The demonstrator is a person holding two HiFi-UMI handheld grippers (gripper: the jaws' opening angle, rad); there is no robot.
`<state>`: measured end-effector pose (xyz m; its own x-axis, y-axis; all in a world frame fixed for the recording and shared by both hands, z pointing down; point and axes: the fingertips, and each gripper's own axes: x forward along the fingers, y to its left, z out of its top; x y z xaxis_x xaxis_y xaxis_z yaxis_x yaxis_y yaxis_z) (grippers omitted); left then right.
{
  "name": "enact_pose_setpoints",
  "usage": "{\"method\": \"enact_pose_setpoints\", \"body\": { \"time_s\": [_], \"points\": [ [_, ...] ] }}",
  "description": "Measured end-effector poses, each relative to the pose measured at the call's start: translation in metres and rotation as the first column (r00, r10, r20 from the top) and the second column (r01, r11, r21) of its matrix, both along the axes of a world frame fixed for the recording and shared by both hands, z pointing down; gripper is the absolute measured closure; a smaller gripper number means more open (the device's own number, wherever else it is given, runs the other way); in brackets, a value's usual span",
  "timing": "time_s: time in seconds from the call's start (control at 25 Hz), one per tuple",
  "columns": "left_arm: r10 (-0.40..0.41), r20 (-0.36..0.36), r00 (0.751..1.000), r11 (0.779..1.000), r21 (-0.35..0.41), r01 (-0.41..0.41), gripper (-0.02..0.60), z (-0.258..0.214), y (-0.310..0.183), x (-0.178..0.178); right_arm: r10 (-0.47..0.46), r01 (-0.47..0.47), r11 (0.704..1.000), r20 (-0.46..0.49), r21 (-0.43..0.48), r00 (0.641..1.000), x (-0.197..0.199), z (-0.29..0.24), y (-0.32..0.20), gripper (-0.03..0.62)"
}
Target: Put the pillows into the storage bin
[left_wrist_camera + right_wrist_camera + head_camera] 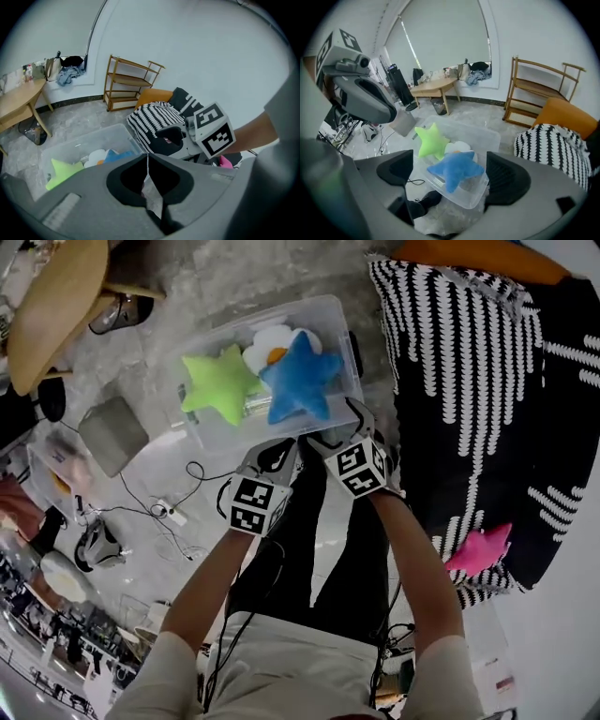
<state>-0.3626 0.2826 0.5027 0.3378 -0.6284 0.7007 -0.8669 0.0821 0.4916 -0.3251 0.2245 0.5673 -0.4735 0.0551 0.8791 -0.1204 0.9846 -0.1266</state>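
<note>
A clear storage bin (335, 317) on the floor holds a green star pillow (220, 382), a blue star pillow (300, 379) and a white flower pillow (267, 341). The blue star (454, 169) lies on top, overhanging the bin's near rim. A pink pillow (480, 549) lies on the black-and-white striped sofa cover (469, 362) to the right. My right gripper (330, 435) hovers open above the bin's near edge, holding nothing. Beside it, my left gripper (272, 456) is shut and empty, its jaws touching (148, 164).
A wooden table (56, 306) and a grey box (112, 432) stand left of the bin. Cables (169, 512) trail over the floor. A wooden shelf (131, 82) stands against the wall. An orange cushion (478, 254) tops the sofa.
</note>
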Motion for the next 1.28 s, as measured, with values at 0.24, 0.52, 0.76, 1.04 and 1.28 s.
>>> {"method": "enact_pose_setpoints", "body": {
  "time_s": [0.24,0.52,0.76,1.04,1.28],
  "points": [
    [0.128,0.001,0.992,0.992,0.006,-0.128,0.56,-0.011,-0.017,0.052,0.163,-0.163,0.987,0.019,0.002,0.986,0.061,-0.014,-0.017,0.12],
    [0.196,-0.001,0.981,0.98,0.02,-0.196,0.56,-0.019,-0.042,0.121,0.288,-0.288,0.958,0.036,-0.007,0.957,0.14,-0.024,-0.028,0.12],
    [0.258,-0.003,0.966,0.966,0.036,-0.258,0.56,-0.031,-0.056,0.182,0.383,-0.383,0.924,0.042,-0.005,0.923,0.207,-0.028,-0.031,0.12],
    [0.365,-0.009,0.931,0.93,0.043,-0.364,0.56,-0.043,-0.063,0.272,0.466,-0.467,0.884,0.037,0.009,0.884,0.292,-0.037,-0.043,0.12],
    [0.456,0.008,0.89,0.888,0.049,-0.456,0.56,-0.057,-0.068,0.335,0.546,-0.547,0.837,0.048,0.015,0.836,0.361,-0.052,-0.05,0.12]
  ]
}}
